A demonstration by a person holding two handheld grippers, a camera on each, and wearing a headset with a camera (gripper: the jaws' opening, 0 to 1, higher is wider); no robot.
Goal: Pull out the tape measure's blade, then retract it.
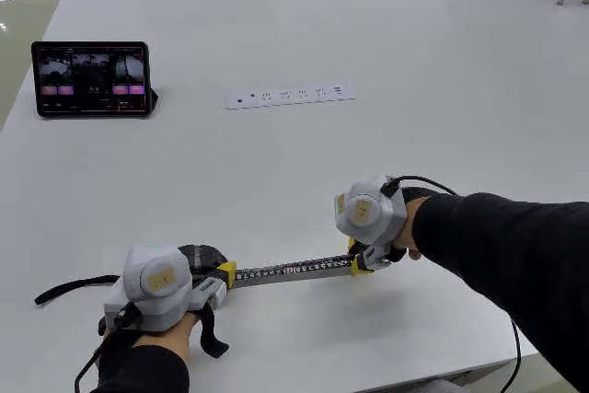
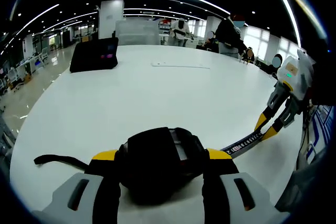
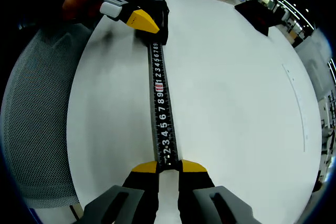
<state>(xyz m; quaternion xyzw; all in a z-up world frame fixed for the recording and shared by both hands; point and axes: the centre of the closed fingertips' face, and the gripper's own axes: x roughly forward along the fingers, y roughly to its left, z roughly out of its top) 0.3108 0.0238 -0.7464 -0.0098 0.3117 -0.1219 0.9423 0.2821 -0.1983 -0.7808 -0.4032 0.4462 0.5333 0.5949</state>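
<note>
The black tape measure (image 2: pixel 157 169) sits between the left tongs (image 2: pixel 161 156), which are clamped on its sides. Its blade (image 3: pixel 160 103) stretches over the white counter (image 1: pixel 386 163) to the right tongs (image 3: pixel 168 167), pinched tight on its end. A tablet (image 1: pixel 92 77) lies well beyond both.

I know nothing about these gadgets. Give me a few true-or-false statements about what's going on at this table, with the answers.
1. The left tool is clamped around the black tape measure case. True.
2. The blade is fully wound in. False: it stretches across from the case to the right tool, which grips its end.
3. A tablet with a lit screen sits at the far left of the table. True.
4. The power strip lies between the two tools. False: it lies farther back on the table, beyond both.
</note>
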